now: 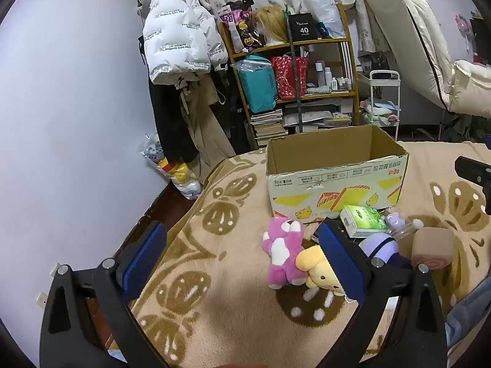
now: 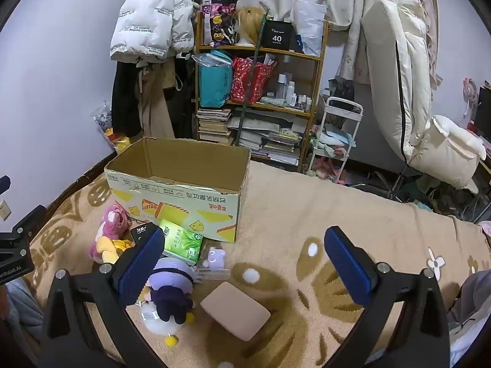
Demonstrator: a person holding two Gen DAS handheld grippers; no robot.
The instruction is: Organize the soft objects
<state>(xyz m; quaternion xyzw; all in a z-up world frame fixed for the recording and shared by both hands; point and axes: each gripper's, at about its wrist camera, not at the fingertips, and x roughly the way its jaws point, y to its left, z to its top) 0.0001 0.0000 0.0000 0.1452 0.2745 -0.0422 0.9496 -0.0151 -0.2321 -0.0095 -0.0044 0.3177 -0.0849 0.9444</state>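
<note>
An open cardboard box (image 1: 334, 181) stands on the beige patterned blanket (image 1: 233, 300); it also shows in the right wrist view (image 2: 175, 193). In front of it lie a pink bear plush (image 1: 284, 250), a yellow plush (image 1: 319, 271), a green tissue pack (image 1: 363, 220), a purple-haired doll (image 2: 170, 288), a small purple toy (image 2: 214, 257) and a tan roll-cake cushion (image 2: 234, 309). My left gripper (image 1: 242, 257) is open and empty, left of the pink bear. My right gripper (image 2: 248, 260) is open and empty above the cushion.
A shelf (image 1: 294, 70) with bags, bottles and books stands behind the bed. Coats (image 1: 181, 46) hang on the left wall. A white cart (image 2: 334, 135) and a folded mattress (image 2: 402, 70) stand at the right. The blanket's left edge drops to the floor (image 1: 172, 196).
</note>
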